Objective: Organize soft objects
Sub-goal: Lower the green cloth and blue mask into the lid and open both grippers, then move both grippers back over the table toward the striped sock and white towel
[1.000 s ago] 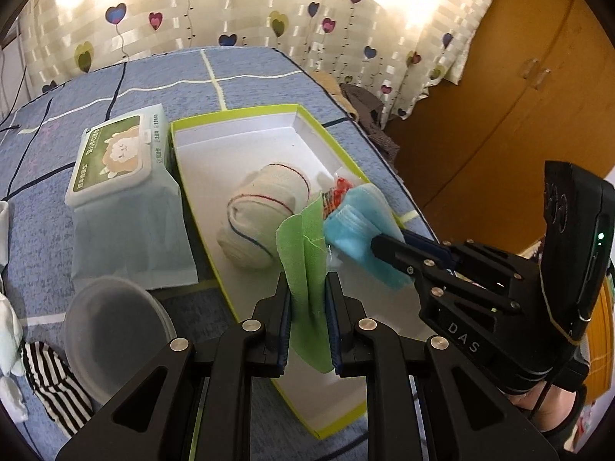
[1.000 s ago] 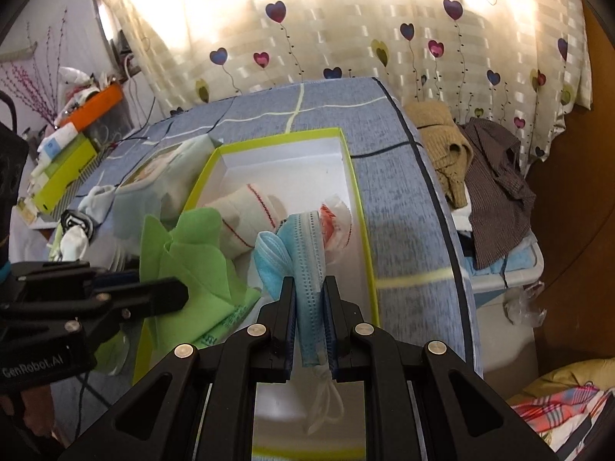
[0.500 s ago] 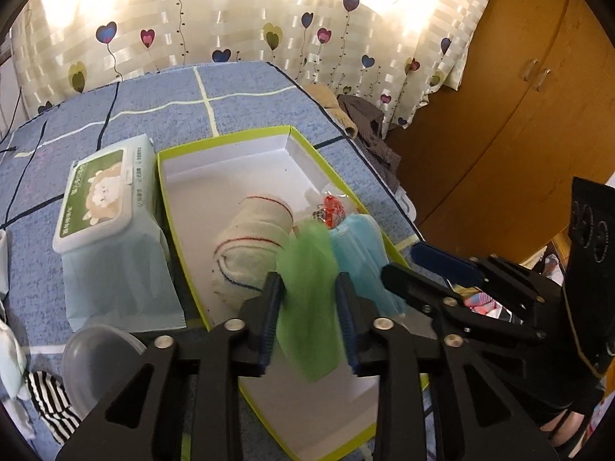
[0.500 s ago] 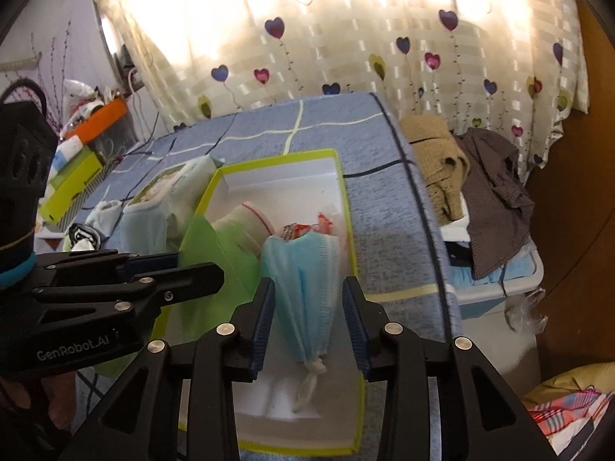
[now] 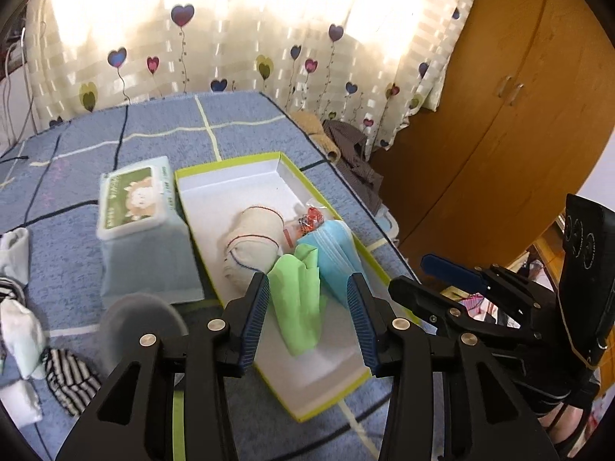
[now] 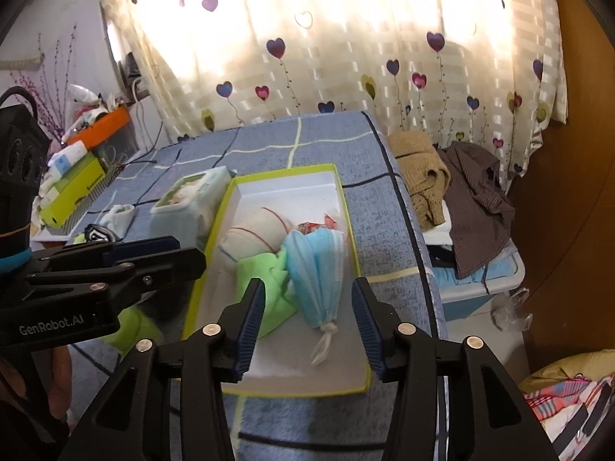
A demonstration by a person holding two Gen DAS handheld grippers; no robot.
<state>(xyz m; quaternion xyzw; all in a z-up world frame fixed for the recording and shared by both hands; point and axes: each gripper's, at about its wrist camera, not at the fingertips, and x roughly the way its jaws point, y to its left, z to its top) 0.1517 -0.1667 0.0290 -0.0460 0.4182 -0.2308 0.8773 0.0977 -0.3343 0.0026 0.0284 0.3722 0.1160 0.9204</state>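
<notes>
Now both grippers have just been opening: left gripper (image 5: 307, 307) wide above the green cloth (image 5: 300, 307), nothing gripped. Right gripper (image 6: 307, 307) wide too, mask (image 6: 319, 272) lying loose in the box (image 6: 346, 192).

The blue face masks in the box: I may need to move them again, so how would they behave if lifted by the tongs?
The blue face masks would probably hang limp: the bundle is creased and sagging. Likely very light, being thin pleated fabric. The white ear loops trail loose and might snag on the box.
</notes>
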